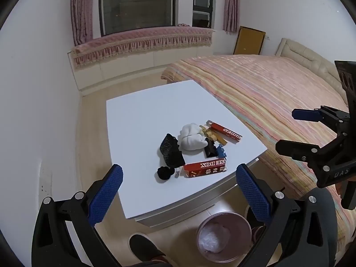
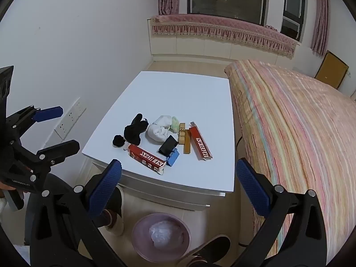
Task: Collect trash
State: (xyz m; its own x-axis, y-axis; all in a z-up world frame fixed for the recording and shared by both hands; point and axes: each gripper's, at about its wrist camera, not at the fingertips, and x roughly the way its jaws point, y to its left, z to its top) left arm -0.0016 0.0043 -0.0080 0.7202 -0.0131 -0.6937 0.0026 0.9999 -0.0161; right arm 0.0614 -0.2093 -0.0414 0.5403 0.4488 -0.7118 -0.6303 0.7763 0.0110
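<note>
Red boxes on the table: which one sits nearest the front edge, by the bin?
The red box printed "BOX", lying at the near edge by the black ball. The other, the "SUPER" box, lies farther back toward the bed.

White table [image 2: 182, 93], square top, beside the striped bed [image 2: 300, 122]. On it, clustered around a white cloth bundle [image 2: 158, 131]: black crumpled fabric [image 2: 133, 130] and black ball [image 2: 118, 141] left of bundle; red box [image 2: 146, 159], black-and-blue box [image 2: 170, 151] in front; wooden blocks [image 2: 184, 136], long red box [image 2: 200, 143] right.

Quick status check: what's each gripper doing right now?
Left gripper: open, holding nothing.
Right gripper: open, holding nothing.
</note>
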